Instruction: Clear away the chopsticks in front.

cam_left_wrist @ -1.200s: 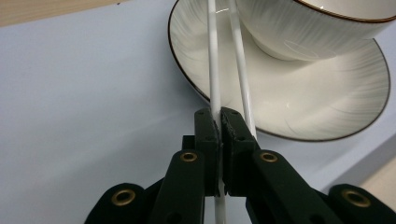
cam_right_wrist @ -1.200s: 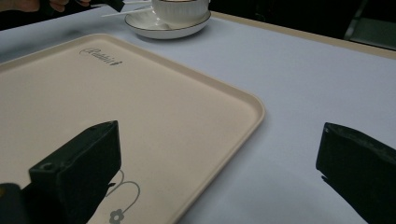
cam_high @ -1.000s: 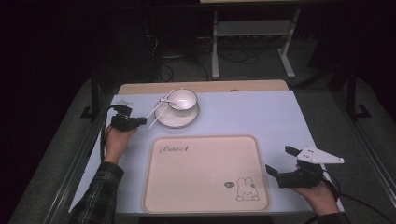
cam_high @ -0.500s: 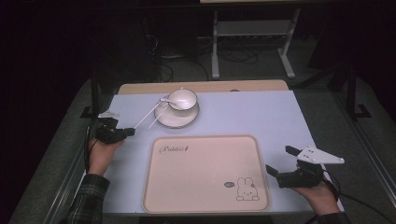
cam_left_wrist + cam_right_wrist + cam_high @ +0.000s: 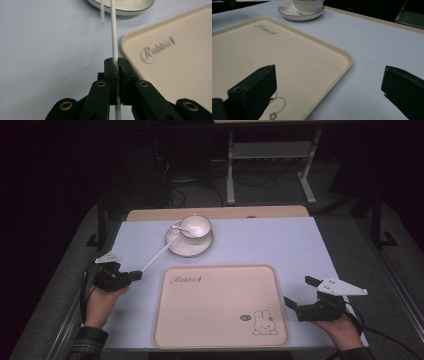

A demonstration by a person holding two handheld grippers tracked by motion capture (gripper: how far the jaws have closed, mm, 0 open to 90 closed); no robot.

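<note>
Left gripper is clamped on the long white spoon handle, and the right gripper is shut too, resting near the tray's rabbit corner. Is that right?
Not quite. The right gripper is open: the right gripper view shows its jaws standing wide apart over the tray's edge, with nothing between them. The rest holds: the left gripper is clamped on the spoon handle, as the left gripper view shows.

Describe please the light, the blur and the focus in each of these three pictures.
High view: the table is evenly lit, the room behind is nearly black. Left gripper view: the saucer and the tray lettering are soft, the left tongs sharp. Right gripper view: the near right tongs are dark and blurred.
</note>
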